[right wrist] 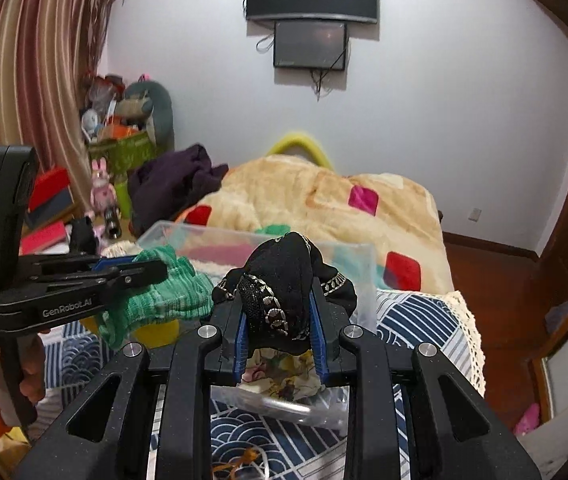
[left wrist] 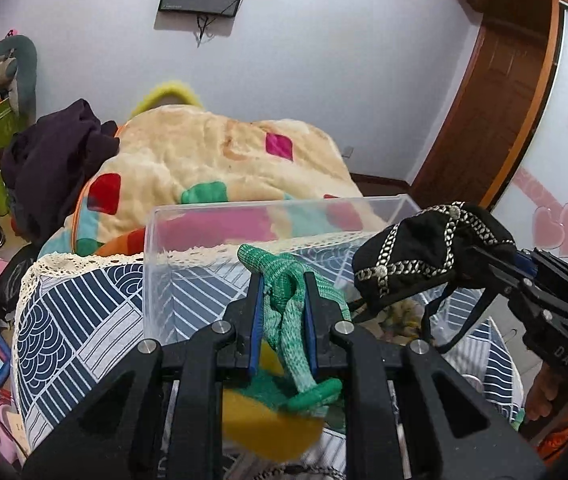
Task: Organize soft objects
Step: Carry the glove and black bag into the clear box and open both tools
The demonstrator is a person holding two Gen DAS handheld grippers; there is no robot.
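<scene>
**Two soft things held up over the box**

The left tool (left wrist: 282, 312) is pinching a green knit cloth (left wrist: 289, 304). The right tool (right wrist: 280, 320) is pinching a black cloth w/ silver trim (right wrist: 284, 280). Both tools are squeezed tight on their cloth. Both cloths hang in the air, just above the counter w/ the blue & white cover (left wrist: 84, 320).

A clear box (left wrist: 212, 248) sits on that cover, right in front of the left tool. The black cloth is near the box's right side. A 2nd clear box (right wrist: 284, 400) w/ a flowery cloth inside sits under the right tool. Something yellow (left wrist: 268, 428) lies under the green cloth; can't tell what it is.

Both cloths look light & floppy. They bend & droop, so they won't break. The green one is stretchy knit & a loop hangs down, so it may snag on the box edge. Best to grab it at the thick bunched middle, like now. The black one has thin straps (left wrist: 439, 316) that dangle. Best to hold its fat middle, not the straps, I think.
</scene>
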